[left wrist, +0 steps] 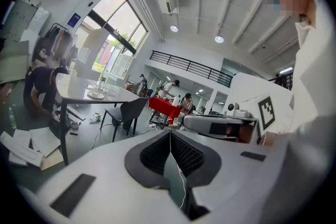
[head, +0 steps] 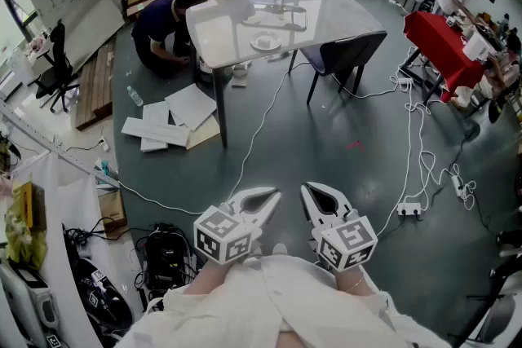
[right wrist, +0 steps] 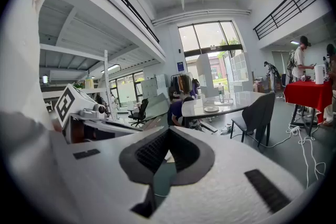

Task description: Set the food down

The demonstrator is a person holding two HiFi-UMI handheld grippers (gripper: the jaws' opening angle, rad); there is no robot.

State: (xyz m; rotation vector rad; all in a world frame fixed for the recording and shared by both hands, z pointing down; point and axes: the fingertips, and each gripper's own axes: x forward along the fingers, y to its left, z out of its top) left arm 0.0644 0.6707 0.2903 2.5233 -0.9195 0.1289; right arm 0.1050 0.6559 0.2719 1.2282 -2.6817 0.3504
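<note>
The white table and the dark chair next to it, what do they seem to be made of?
The table has a glossy white top, perhaps lacquered board or glass, since it shows bright reflections. Its legs look like dark metal. The chair seems to be a matte dark shell, plastic or fabric-covered, on thin dark legs, probably metal.

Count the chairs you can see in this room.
2. A dark chair stands at the right side of the white table; a black office chair sits at the far left. More may be hidden in the clutter past the red table.
</note>
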